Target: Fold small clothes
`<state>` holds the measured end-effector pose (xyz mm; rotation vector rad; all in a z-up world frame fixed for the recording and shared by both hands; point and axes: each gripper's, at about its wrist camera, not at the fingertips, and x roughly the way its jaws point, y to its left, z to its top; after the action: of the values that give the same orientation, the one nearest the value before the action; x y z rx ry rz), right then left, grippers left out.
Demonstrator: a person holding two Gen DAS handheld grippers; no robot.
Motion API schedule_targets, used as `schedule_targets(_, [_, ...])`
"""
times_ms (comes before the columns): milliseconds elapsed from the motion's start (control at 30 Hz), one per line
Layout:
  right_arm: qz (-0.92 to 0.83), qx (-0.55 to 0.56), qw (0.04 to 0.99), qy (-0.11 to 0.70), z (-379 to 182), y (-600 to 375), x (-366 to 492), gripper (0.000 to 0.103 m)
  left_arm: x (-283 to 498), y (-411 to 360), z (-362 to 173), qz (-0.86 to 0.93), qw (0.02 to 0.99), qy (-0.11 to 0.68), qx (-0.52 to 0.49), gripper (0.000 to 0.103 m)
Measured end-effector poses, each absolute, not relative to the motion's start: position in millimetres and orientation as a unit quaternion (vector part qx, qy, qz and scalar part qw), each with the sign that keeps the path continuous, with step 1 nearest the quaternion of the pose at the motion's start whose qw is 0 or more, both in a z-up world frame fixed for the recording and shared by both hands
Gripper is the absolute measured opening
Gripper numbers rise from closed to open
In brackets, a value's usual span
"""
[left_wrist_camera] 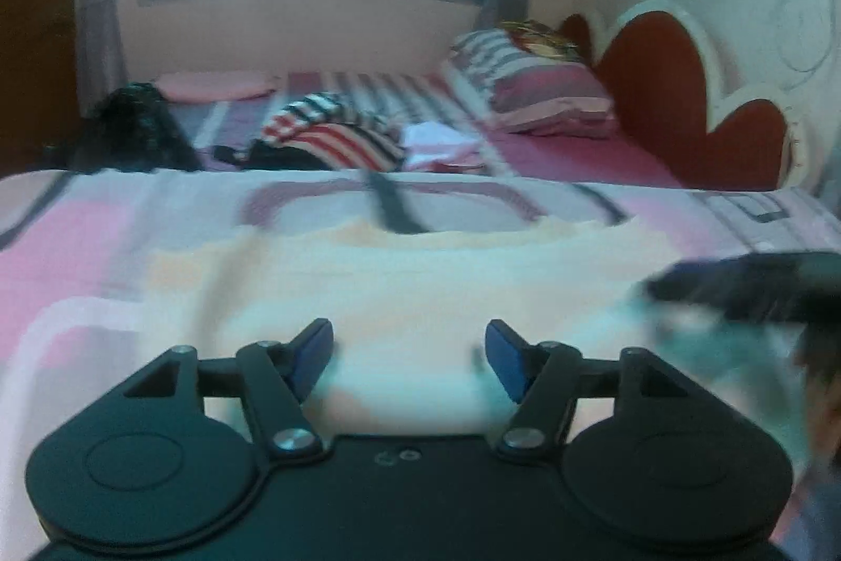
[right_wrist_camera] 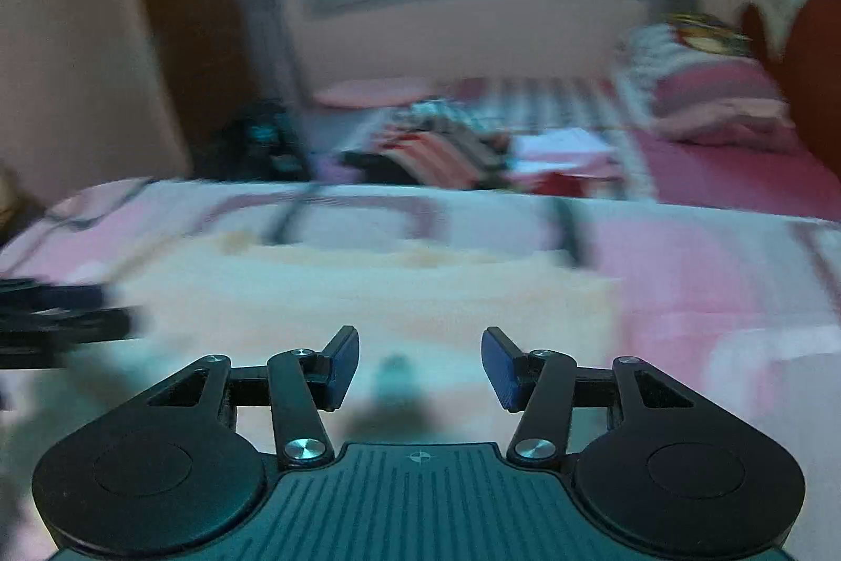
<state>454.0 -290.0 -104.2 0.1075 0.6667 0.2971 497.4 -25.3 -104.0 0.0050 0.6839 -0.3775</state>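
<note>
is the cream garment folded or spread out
Spread flat: the cream garment lies as one wide sheet across the pink bedding, with no layered fold visible, though blur hides detail. Both tools are open above it.

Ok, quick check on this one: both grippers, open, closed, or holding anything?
Left gripper: open, jaws apart above the cream garment, holding nothing.
Right gripper: open, also empty.
</note>
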Motion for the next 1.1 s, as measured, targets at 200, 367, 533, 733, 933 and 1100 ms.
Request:
schedule_targets(200, [0.160, 0.010, 0.924, 0.347, -127, -254, 441, 0.053, 488, -56, -130, -0.180, 0.916, 0.352, 0.064, 0.065])
schedule_targets(367, [0.177, 0.031, 0.920, 0.348, -117, -255, 431, 0.052, 472, -51, -118, -0.186, 0.917, 0.349, 0.049, 0.062])
schedule_targets(533, [0.119, 0.009, 0.923, 0.366, -123, -284, 394, 0.052, 434, -3, -129, -0.133, 0.922, 0.358, 0.064, 0.063])
schedule_targets(733, [0.072, 0.026, 0.929, 0.363, -121, -309, 364, 0.052, 409, 22, -117, -0.111, 0.929, 0.350, 0.038, 0.058])
schedule_targets(933, [0.165, 0.038, 0.928, 0.333, -100, -250, 332, 0.052, 379, -29, -111, -0.165, 0.926, 0.337, 0.049, 0.060])
schedule_targets(1100, [0.169, 0.016, 0.915, 0.367, -128, -216, 319, 0.051, 370, -36, -131, -0.153, 0.919, 0.360, 0.056, 0.058])
